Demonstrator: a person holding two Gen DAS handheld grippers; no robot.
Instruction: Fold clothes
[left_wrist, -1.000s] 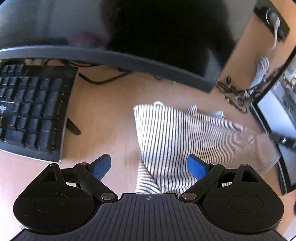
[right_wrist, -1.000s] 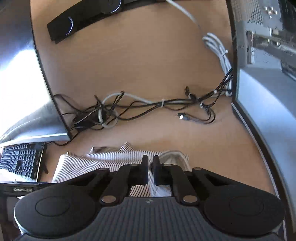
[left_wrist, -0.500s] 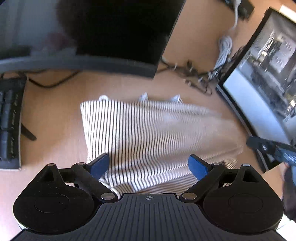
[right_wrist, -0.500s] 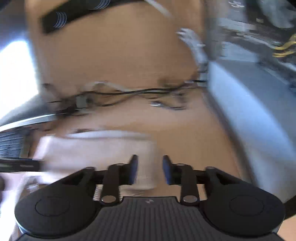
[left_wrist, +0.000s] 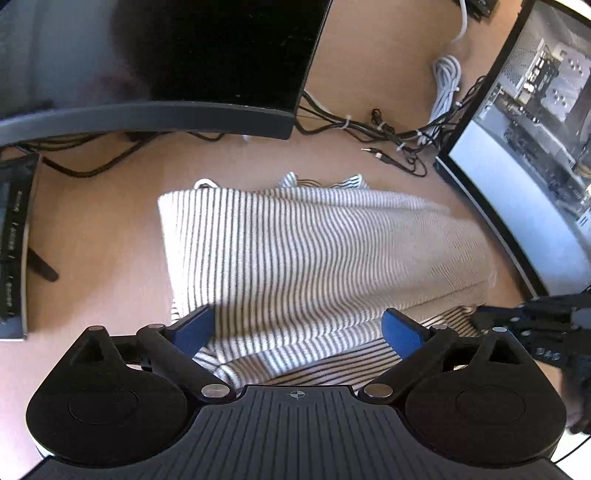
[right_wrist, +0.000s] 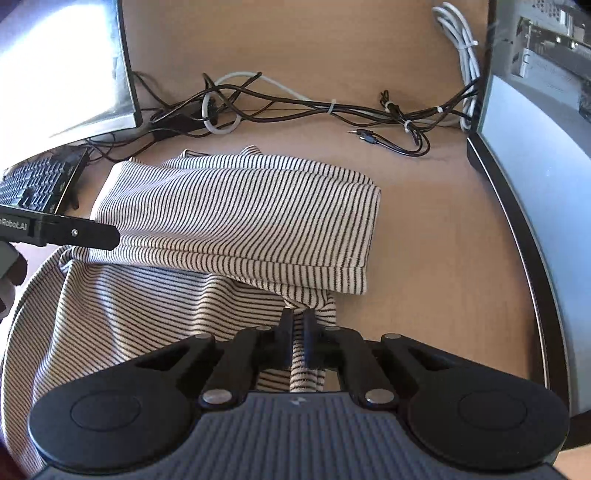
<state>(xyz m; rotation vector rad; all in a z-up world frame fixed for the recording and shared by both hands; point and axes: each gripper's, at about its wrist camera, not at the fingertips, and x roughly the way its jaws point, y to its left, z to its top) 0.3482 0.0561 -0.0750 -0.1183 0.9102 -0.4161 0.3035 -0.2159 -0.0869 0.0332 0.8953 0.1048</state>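
Observation:
A black-and-white striped garment lies on the wooden desk, its upper part folded over into a thick band across a looser lower layer. My left gripper hovers over the near edge of the fold; its blue pads stand wide apart and are opening, pressing on nothing. In the right wrist view one left finger shows by the fold's left end. My right gripper is shut on a bunch of the lower striped fabric under the fold's right corner.
A dark monitor stands behind the garment, and a keyboard lies at the left. Tangled black and white cables run along the back. A glass-sided computer case bounds the right side.
The left gripper slid right over the garment, which now lies folded. The right gripper let go of the fold, dropped toward the near edge and shut on the lower fabric.

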